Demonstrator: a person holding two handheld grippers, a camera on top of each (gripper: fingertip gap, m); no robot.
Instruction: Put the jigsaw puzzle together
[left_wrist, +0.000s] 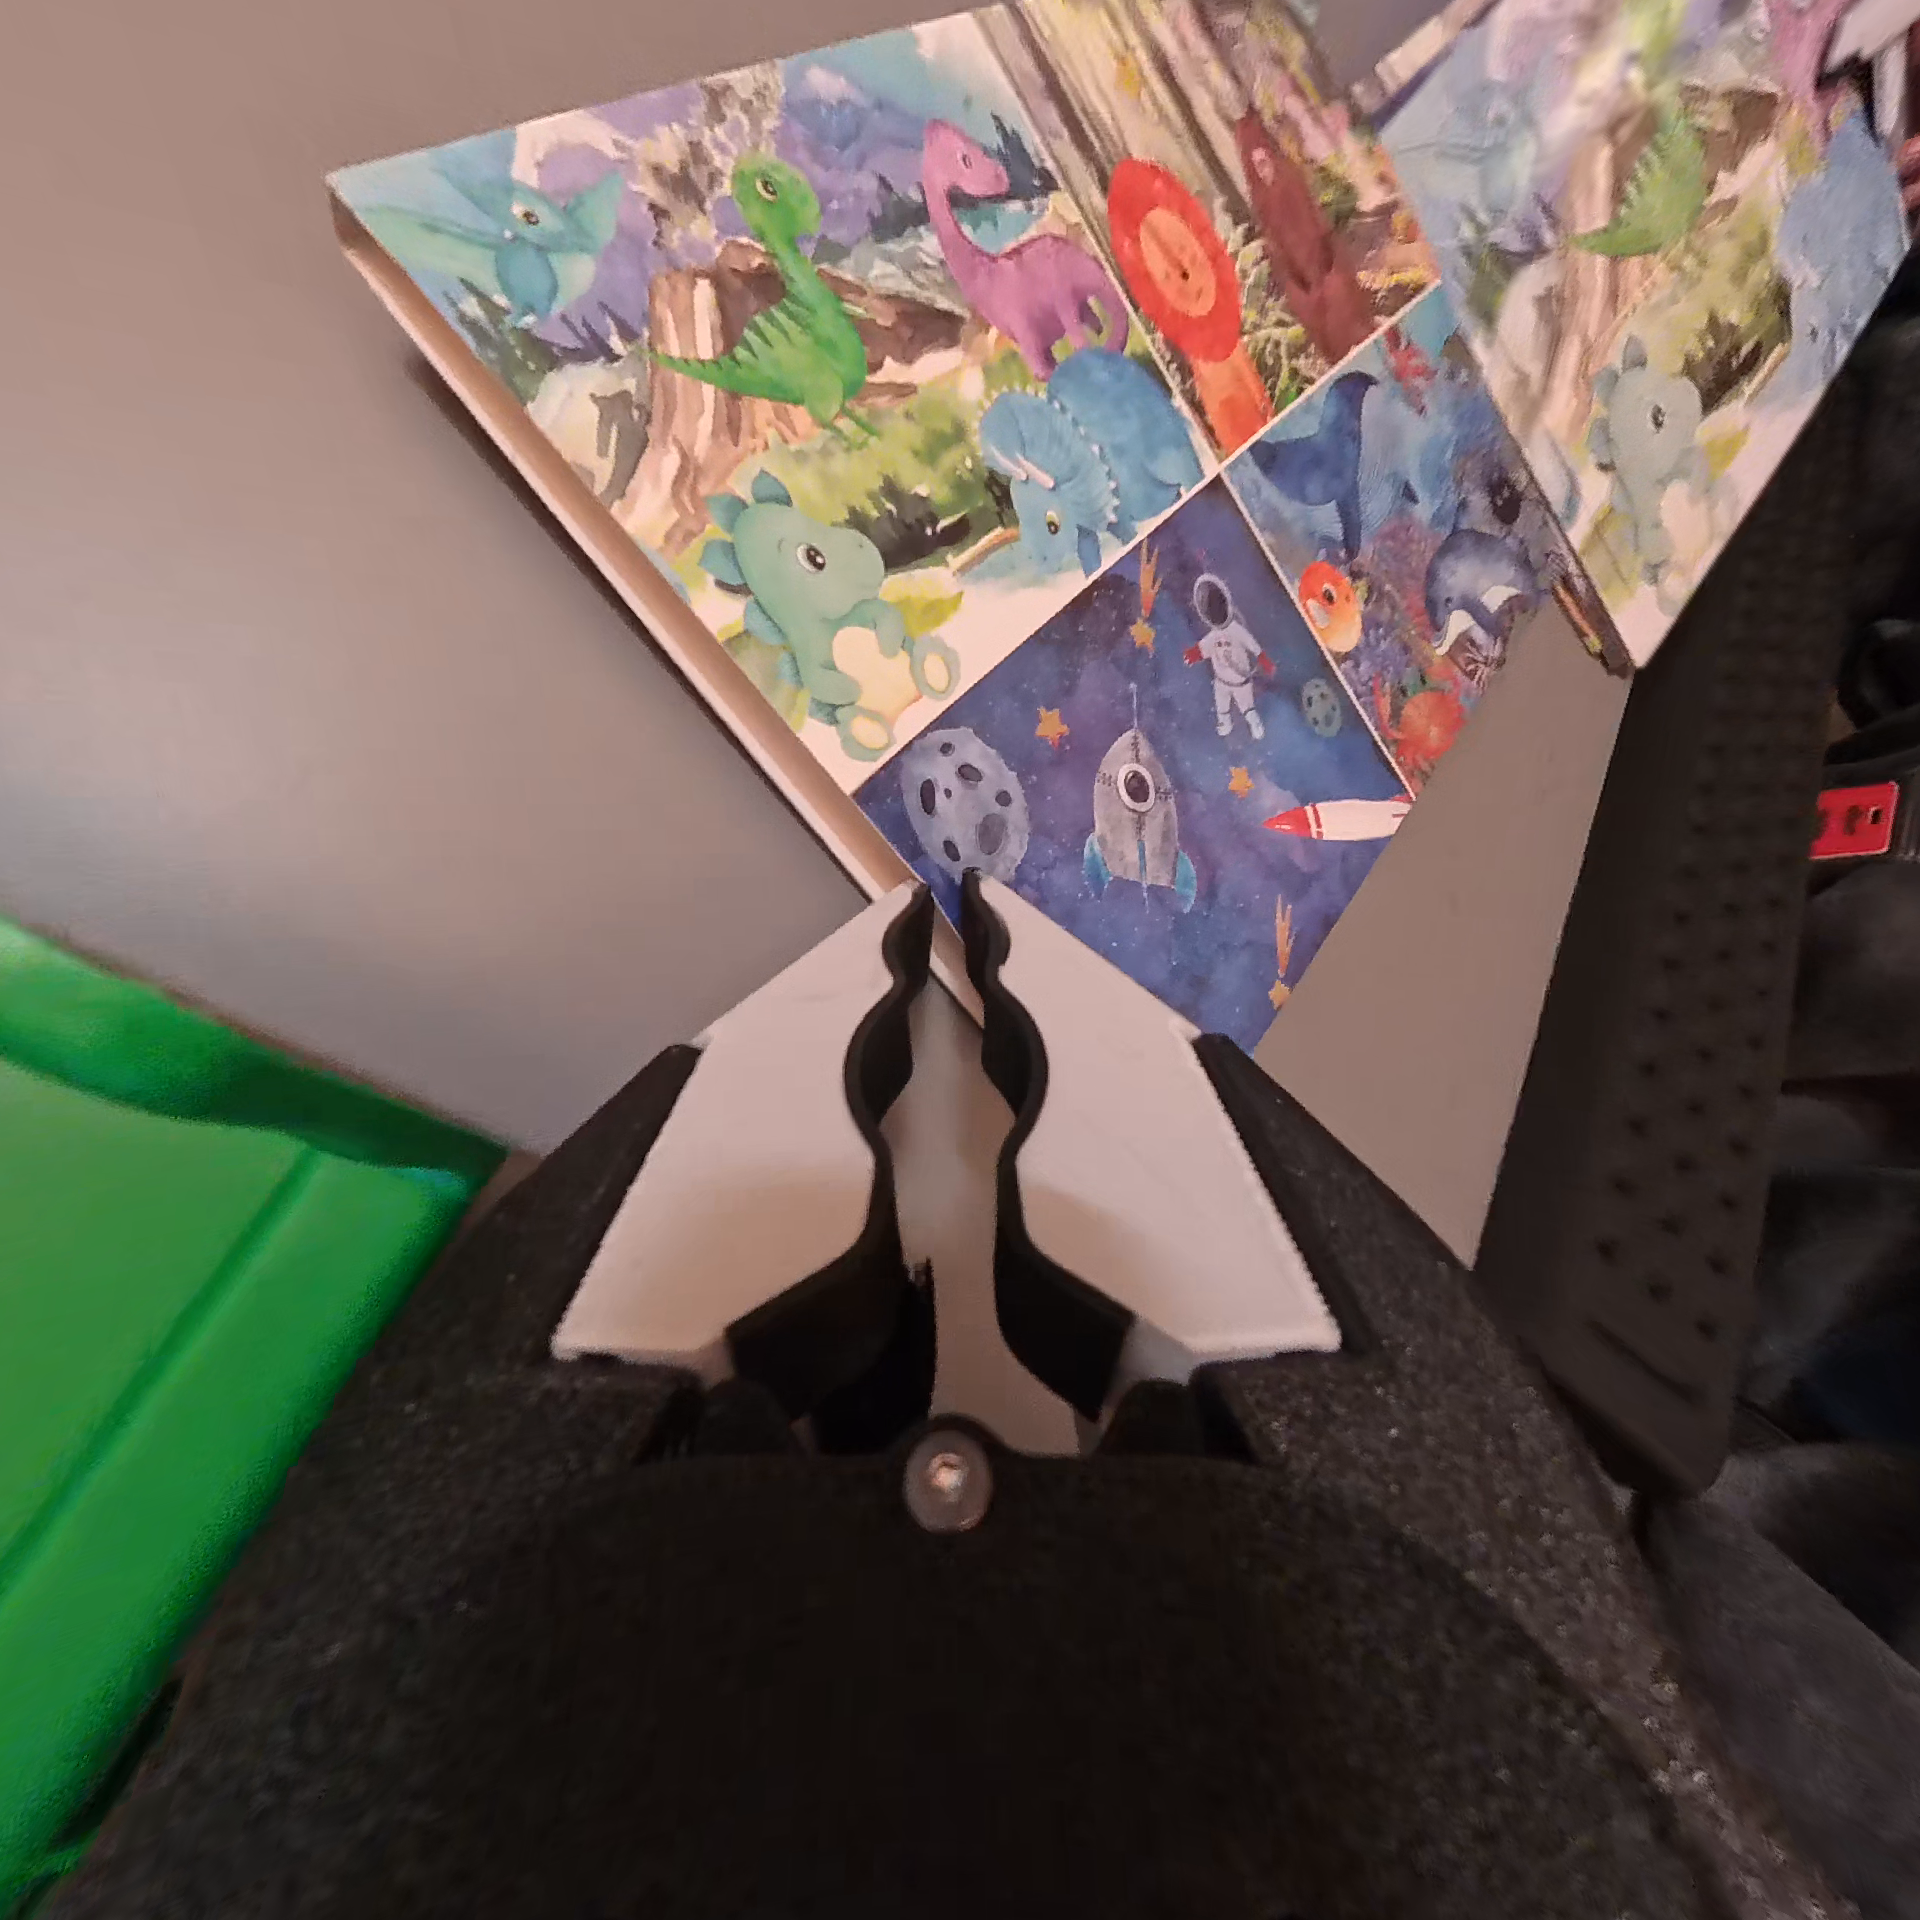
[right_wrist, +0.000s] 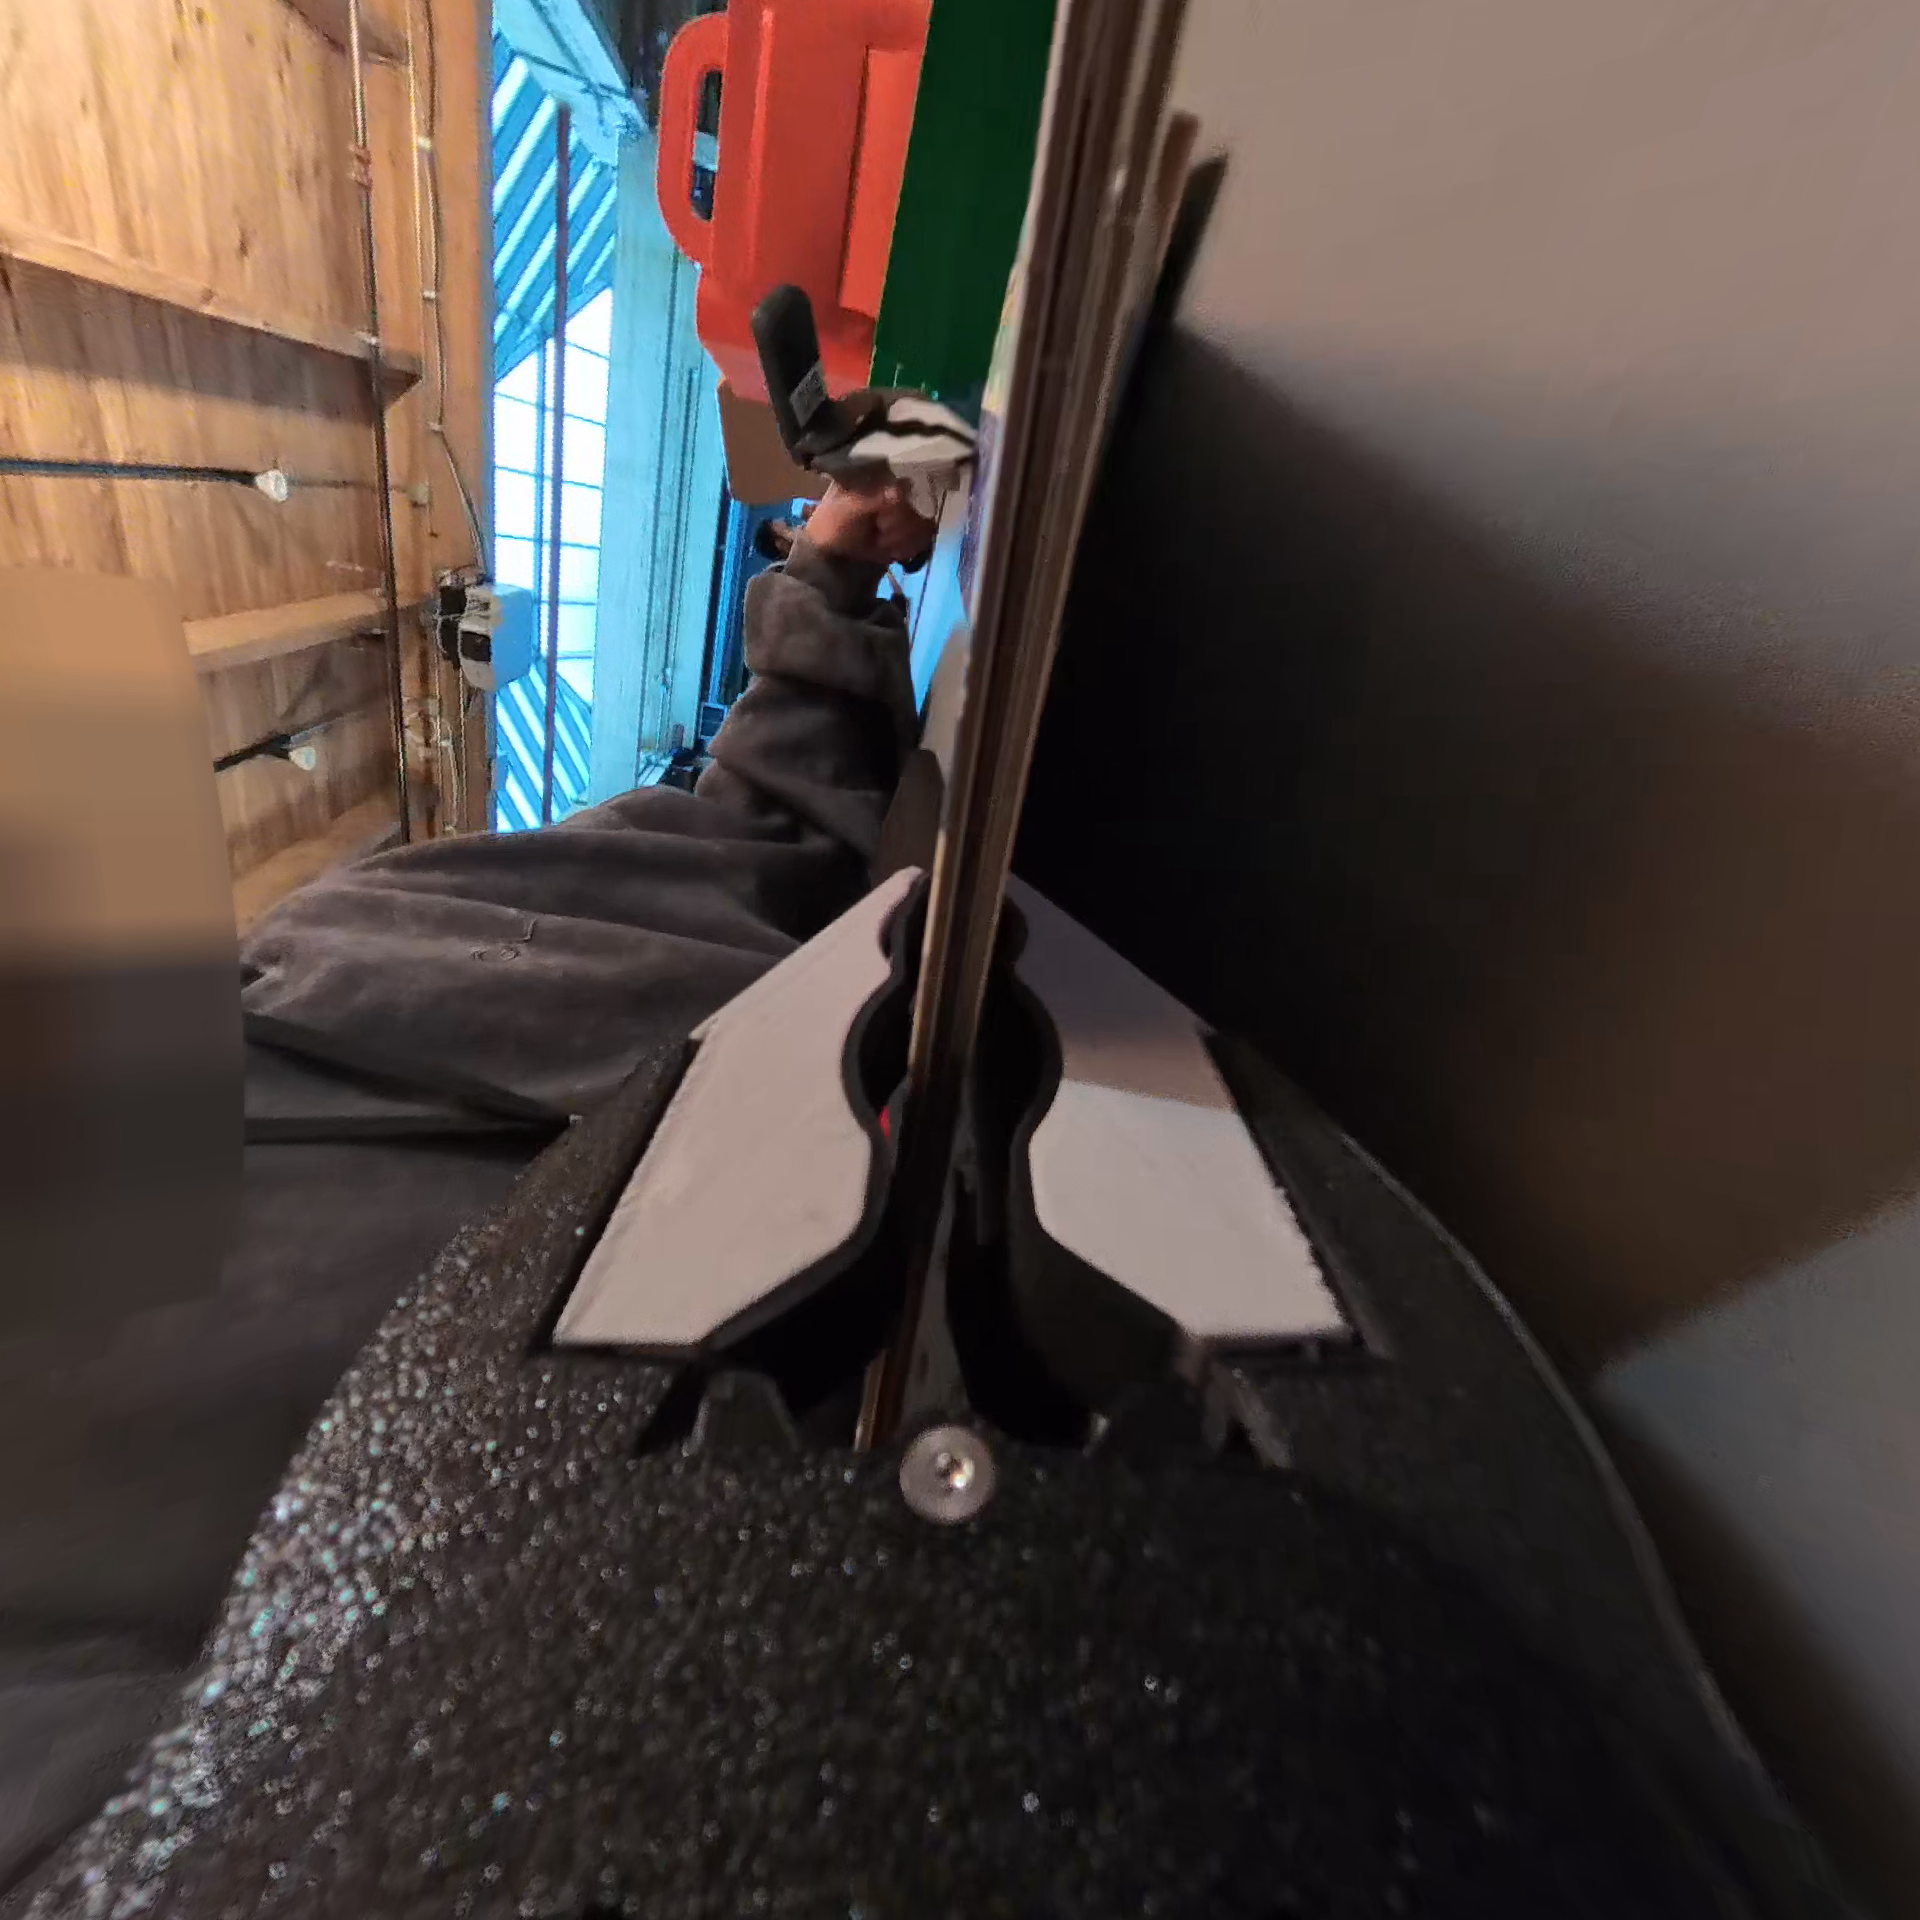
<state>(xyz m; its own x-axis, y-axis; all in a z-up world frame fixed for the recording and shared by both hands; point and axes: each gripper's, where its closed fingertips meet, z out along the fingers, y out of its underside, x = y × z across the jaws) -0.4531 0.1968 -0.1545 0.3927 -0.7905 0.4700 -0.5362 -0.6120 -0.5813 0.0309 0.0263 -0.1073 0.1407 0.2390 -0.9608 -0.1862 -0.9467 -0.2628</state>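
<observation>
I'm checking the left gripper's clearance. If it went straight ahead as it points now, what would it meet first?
The left gripper already has the picture board's near corner between its fingertips, so going on would push deeper onto that board. Depth beyond is unclear.

A plain grey tabletop (left_wrist: 260, 644) carries the things. A green bin (left_wrist: 156, 1299) sits at its near left edge.

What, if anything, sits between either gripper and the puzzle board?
Nothing visible. The left gripper is closed on the puzzle board's corner beside the space picture. The right gripper clamps the stacked boards edge-on, and they pass straight between its fingers.
</observation>
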